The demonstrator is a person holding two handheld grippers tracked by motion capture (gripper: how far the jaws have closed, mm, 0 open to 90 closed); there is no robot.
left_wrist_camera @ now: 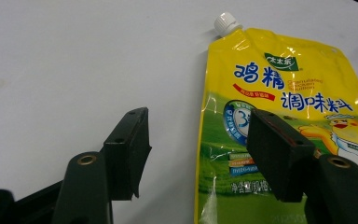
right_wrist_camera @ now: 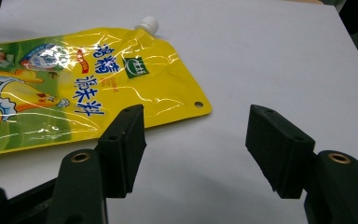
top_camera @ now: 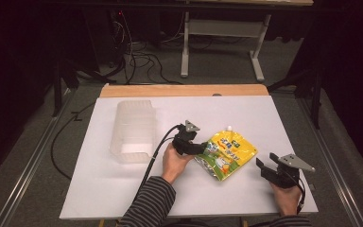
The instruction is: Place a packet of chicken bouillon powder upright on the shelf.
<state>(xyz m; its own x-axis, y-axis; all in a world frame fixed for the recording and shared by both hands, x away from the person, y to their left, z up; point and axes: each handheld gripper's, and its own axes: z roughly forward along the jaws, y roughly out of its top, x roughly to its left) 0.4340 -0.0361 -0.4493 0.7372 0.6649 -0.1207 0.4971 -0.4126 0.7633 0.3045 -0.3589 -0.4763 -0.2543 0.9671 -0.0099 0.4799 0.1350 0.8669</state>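
While both grippers stand released, left gripper [top_camera: 199, 147] straddles the glossy yellow-green spouted seasoning pouch [top_camera: 225, 154] edge; right gripper [top_camera: 263, 166] waits beside it.

Spouted pouch [top_camera: 226, 153] — yellow-green, white cap [left_wrist_camera: 226, 23], printed side up — lies flat on white desk [top_camera: 123, 189].

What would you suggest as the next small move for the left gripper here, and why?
Probably ease the left gripper forward and close it on the pouch's near left edge. Its jaws stand open, one over the bare table, the other over the yellow spout pouch, which lies flat, so the edge sits between them. The right gripper is open too, just short of the pouch.
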